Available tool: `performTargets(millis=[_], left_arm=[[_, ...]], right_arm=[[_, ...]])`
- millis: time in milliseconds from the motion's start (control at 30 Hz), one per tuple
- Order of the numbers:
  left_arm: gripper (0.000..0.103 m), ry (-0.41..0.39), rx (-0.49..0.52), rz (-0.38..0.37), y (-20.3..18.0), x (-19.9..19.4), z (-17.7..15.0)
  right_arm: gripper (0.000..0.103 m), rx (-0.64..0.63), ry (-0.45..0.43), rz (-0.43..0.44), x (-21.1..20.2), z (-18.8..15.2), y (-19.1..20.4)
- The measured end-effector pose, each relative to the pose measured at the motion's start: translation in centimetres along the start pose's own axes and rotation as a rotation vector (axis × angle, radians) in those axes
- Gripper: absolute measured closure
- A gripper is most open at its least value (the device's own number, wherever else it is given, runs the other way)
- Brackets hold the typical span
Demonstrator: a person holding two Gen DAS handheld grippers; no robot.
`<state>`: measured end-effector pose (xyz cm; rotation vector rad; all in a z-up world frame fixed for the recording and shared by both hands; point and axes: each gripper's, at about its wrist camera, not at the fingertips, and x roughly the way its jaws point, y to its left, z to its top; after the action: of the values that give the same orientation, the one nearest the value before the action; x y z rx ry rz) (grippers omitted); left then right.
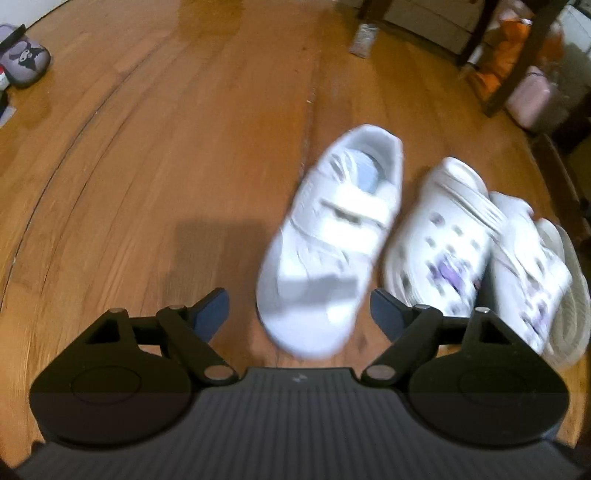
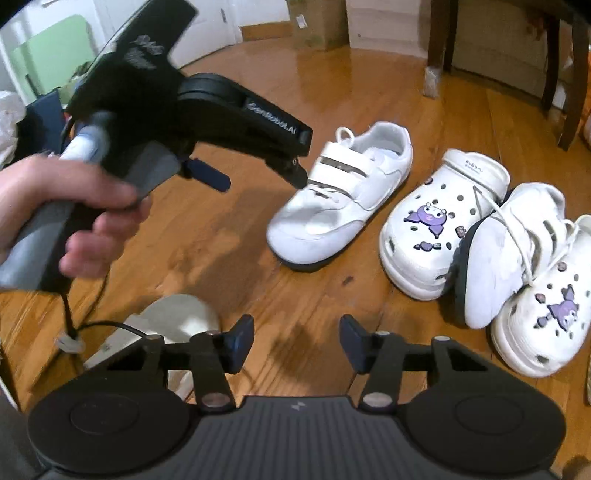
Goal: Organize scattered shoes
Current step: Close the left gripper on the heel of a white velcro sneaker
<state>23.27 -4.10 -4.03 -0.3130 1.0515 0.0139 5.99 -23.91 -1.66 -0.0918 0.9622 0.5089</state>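
A white strap sneaker (image 1: 332, 236) (image 2: 343, 199) stands on the wooden floor. To its right sits a white clog with purple charms (image 1: 443, 240) (image 2: 443, 221). Further right, a second white sneaker (image 2: 506, 251) leans tilted on a second charm clog (image 2: 543, 310). My left gripper (image 1: 299, 314) (image 2: 255, 177) hovers open just left of the strap sneaker's toe and holds nothing. A hand (image 2: 74, 218) carries it. My right gripper (image 2: 296, 343) is open over bare floor, in front of the shoes, with nothing between its fingers.
A purple slipper (image 1: 26, 62) lies far left near the wall. Dark furniture legs (image 2: 439, 40) (image 1: 517, 74) stand behind the shoes, with a pink bag (image 1: 532, 96) and a cardboard box (image 2: 317, 22). A beige item (image 2: 177, 325) and a cable lie at the lower left.
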Motion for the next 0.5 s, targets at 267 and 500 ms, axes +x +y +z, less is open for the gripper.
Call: performTargets(millis=[267, 500], left_arm=[[0.028, 0.029, -0.136, -0.050, -0.5, 4.8, 5.0], [0.022, 0.024, -0.081, -0.029, -2.2, 8.4, 7.0]], right_arm=[[0.051, 0.056, 0.043, 0.002, 1.2, 0.4, -3.4], [0.050, 0.051, 0.016, -0.038, 2.7, 1.6, -4.4]])
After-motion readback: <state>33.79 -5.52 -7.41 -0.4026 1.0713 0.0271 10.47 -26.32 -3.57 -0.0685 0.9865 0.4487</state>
